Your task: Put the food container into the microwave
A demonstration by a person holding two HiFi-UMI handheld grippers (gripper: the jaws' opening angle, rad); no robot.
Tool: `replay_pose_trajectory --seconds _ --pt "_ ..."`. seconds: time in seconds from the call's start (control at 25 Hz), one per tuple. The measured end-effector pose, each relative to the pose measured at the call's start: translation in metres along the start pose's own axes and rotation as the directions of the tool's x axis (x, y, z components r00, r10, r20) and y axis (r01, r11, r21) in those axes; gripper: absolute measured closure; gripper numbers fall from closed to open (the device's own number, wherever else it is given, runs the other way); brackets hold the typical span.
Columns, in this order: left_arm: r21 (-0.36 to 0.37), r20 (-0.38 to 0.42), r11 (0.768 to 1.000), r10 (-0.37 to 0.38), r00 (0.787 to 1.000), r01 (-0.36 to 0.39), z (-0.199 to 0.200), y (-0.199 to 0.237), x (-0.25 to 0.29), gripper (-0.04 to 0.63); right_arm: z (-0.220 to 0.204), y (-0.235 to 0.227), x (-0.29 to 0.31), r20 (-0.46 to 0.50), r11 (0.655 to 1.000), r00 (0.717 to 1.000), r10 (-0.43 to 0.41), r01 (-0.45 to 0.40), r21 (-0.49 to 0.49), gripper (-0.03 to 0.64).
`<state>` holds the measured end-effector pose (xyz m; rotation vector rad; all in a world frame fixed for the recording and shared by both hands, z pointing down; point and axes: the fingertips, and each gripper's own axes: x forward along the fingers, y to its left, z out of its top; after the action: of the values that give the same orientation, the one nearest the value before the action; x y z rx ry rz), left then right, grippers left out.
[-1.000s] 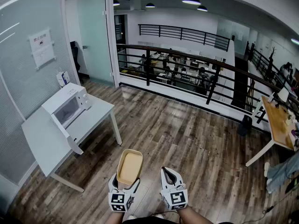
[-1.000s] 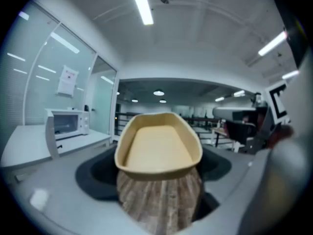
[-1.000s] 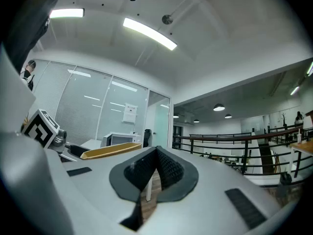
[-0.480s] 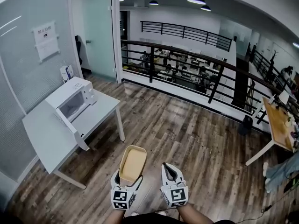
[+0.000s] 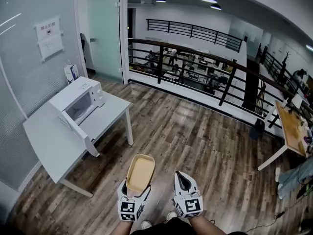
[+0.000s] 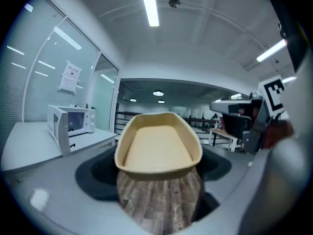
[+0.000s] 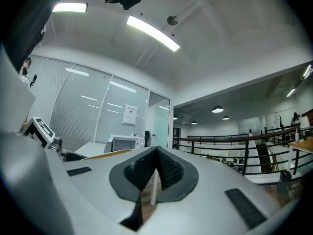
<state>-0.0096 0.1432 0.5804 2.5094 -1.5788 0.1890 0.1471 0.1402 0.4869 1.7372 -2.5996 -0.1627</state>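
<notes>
Head view: a person stands on a wood floor point(image 5: 195, 136) w/ a gripper in each hand. L gripper point(image 5: 133, 192) has its jaws set wide, clamped on the near end of a tan container point(image 5: 140, 173), which is empty & held about level out in front. R gripper point(image 5: 184, 181) is just beside it, jaws closed together, nothing between them. A white microwave point(image 5: 80, 101), door open, sits on a white table point(image 5: 49, 148) by a glass wall, well apart from the container, ahead & left.
</notes>
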Motion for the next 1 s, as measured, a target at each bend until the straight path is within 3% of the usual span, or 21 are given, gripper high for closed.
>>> replay_pose_trajectory --seconds 0.48,0.72,1.0 --pt "0.002 0.023 1.0 0.008 1.0 -0.008 0.021 0.011 0.049 0.123 0.001 -0.031 0.046 0.032 1.0 0.999 0.03 -0.029 -0.01 0.618" --pt "-0.036 0.028 0.998 0.06 0.998 -0.059 0.04 0.021 0.093 0.123 0.003 -0.073 0.078 0.05 0.998 0.997 0.06 -0.059 -0.011 0.618" --pt "-0.011 0.033 0.993 0.121 0.992 -0.121 0.053 0.021 0.131 0.124 -0.001 -0.123 0.102 0.054 0.997 0.995 0.08 -0.08 0.002 0.618"
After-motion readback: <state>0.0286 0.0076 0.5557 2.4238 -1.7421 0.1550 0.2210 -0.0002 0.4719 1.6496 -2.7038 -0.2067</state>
